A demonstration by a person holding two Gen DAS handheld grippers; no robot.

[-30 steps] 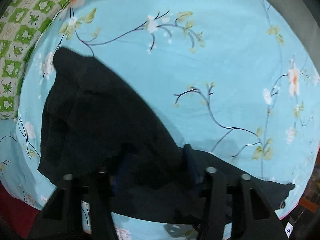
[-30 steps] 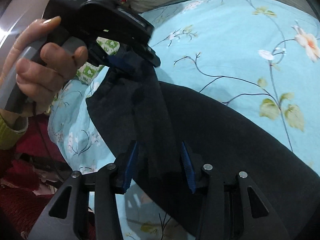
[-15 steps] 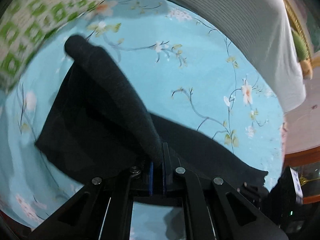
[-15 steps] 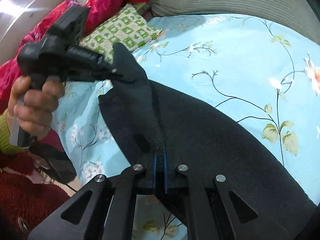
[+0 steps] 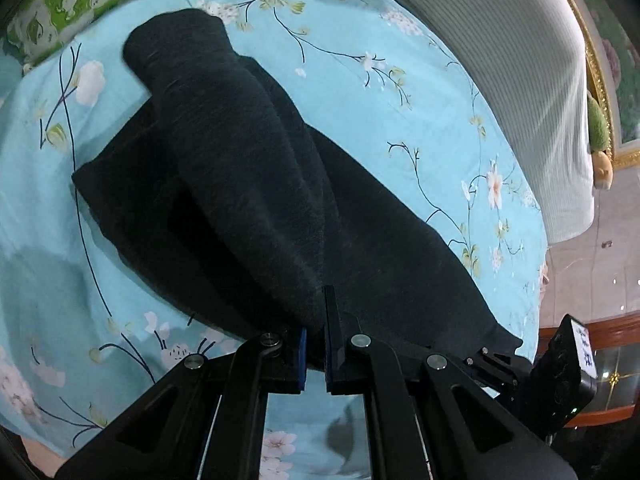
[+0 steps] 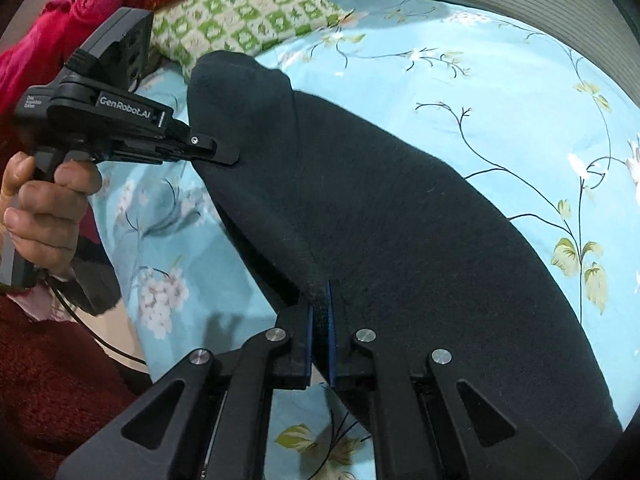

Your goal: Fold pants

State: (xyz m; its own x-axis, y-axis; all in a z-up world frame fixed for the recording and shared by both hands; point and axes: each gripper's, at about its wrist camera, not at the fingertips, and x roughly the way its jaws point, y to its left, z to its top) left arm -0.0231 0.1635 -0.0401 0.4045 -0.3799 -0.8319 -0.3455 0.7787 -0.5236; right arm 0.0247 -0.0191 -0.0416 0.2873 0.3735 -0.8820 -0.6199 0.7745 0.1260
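both grippers pinching one edge of the dark pants [image 5: 360,216], lifting it off the blue floral bedsheet [image 5: 400,92].

left gripper [image 5: 314,336] fingers are pressing together on a raised ridge of fabric; right gripper [image 6: 319,320] fingers are clamping a fold near the other end of that edge. rest of the pants is lying spread on the sheet, near the green checked pillow [image 6: 240,12]. risk: only thin fabric is sitting between the pads, so uneven pulling could be slipping one corner free, or dragging the bottom layer and bunching the fold crooked.
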